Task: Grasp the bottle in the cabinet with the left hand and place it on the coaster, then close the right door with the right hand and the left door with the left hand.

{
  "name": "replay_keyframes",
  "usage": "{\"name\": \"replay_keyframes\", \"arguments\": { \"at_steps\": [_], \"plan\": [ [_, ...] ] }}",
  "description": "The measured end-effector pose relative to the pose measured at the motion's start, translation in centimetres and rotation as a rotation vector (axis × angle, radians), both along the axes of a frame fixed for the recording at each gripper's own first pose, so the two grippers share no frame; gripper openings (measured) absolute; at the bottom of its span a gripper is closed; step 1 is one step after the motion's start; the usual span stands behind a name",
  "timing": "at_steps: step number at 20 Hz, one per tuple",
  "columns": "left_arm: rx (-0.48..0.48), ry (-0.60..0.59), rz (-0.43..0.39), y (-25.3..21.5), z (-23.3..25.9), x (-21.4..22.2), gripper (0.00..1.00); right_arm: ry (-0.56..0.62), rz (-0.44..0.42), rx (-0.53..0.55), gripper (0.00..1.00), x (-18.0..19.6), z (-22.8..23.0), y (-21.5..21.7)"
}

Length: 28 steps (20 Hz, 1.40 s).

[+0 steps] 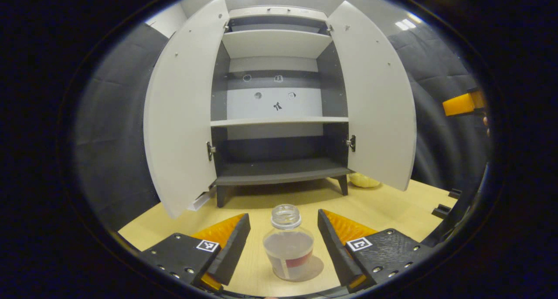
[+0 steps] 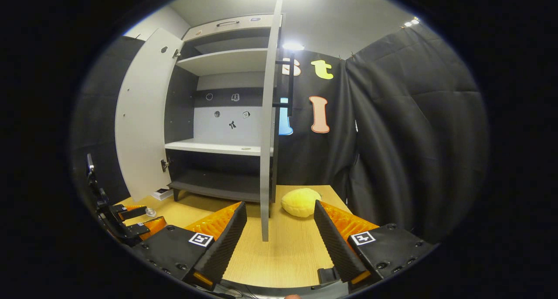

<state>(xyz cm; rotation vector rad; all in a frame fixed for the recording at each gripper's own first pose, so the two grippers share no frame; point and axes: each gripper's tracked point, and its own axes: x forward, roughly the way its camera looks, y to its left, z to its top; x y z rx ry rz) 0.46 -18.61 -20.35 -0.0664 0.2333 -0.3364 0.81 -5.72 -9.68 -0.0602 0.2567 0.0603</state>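
A clear, capless bottle (image 1: pixel 287 244) with a red-and-white label stands upright on a round coaster (image 1: pixel 318 267) on the wooden table. My left gripper (image 1: pixel 283 218) is open, one finger on each side of the bottle, neither touching it. The cabinet (image 1: pixel 279 172) stands behind it with the left door (image 1: pixel 178 116) and right door (image 1: pixel 377 103) swung wide. In the right gripper view my right gripper (image 2: pixel 279 218) is open and holds nothing, with the right door (image 2: pixel 267 137) seen edge-on just ahead. The left gripper (image 2: pixel 146 219) shows at lower left around the bottle's top (image 2: pixel 150 212).
A yellow soft object (image 2: pixel 301 202) lies on the table (image 2: pixel 287 251) beside the cabinet's right leg, behind the right door. A dark bar handle (image 2: pixel 290 83) sits on that door's outer face. Black curtain walls close in on the right and left.
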Motion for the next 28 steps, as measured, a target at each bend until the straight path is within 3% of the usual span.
{"name": "replay_keyframes", "arguments": {
  "at_steps": [8,11,12,18,22,27,28],
  "plan": [
    [-0.036,-0.053,0.121,5.6,10.0,0.5,0.90,-0.049,0.044,0.049,0.99,2.0,2.2,1.3],
    [-0.022,-0.042,0.199,9.4,11.9,1.4,0.90,-0.072,0.055,0.067,0.98,2.8,3.5,2.4],
    [-0.014,-0.042,0.225,10.8,12.6,1.5,0.90,-0.077,0.058,0.064,0.94,3.1,3.9,2.8],
    [0.038,-0.055,0.347,18.9,16.2,3.2,0.90,-0.129,0.081,0.100,0.98,3.7,6.4,5.8],
    [0.063,-0.092,0.393,22.5,18.0,4.4,0.90,-0.132,0.056,0.114,0.98,3.7,7.1,6.4],
    [0.045,-0.128,0.405,24.3,19.5,5.4,0.90,-0.146,-0.051,0.115,0.98,3.9,9.4,3.1],
    [0.040,-0.127,0.407,24.4,19.5,5.6,0.96,-0.140,-0.080,0.106,0.98,4.0,9.6,2.2]
  ]
}}
